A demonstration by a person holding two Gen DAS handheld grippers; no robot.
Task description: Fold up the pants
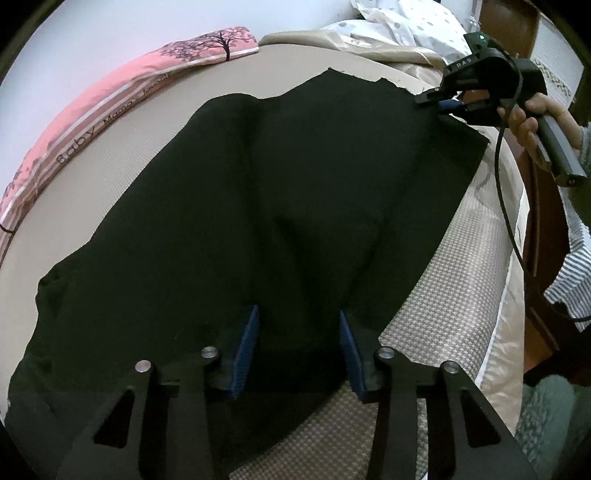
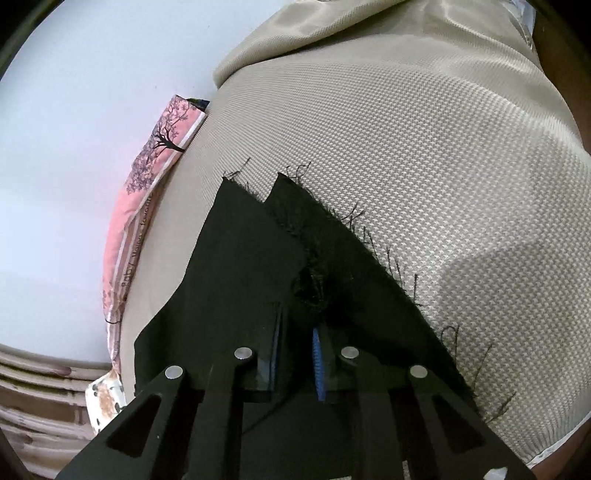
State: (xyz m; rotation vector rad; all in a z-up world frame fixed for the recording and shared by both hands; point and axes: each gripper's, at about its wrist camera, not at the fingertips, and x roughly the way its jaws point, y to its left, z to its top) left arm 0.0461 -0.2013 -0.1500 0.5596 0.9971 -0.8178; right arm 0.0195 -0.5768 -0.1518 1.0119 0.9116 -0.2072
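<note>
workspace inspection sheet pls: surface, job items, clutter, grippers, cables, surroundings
Surface: bed with beige woven cover, flat.
Job's things: black pants spread on the cover; frayed edge with loose threads.
Clutter: pink tree-print pillow along the wall side; dotted white bedding and a tan sheet at the far end.
Grippers: left gripper over the near part of the pants, jaws apart; right gripper nearly shut, pinching the frayed corner.
Cables: black cable hanging from the right gripper off the bedside.
Surroundings: pale wall; hand on the right gripper's handle; striped sleeve.

beige mattress (image 1: 436, 314) beside pale wall (image 1: 110, 37)
</note>
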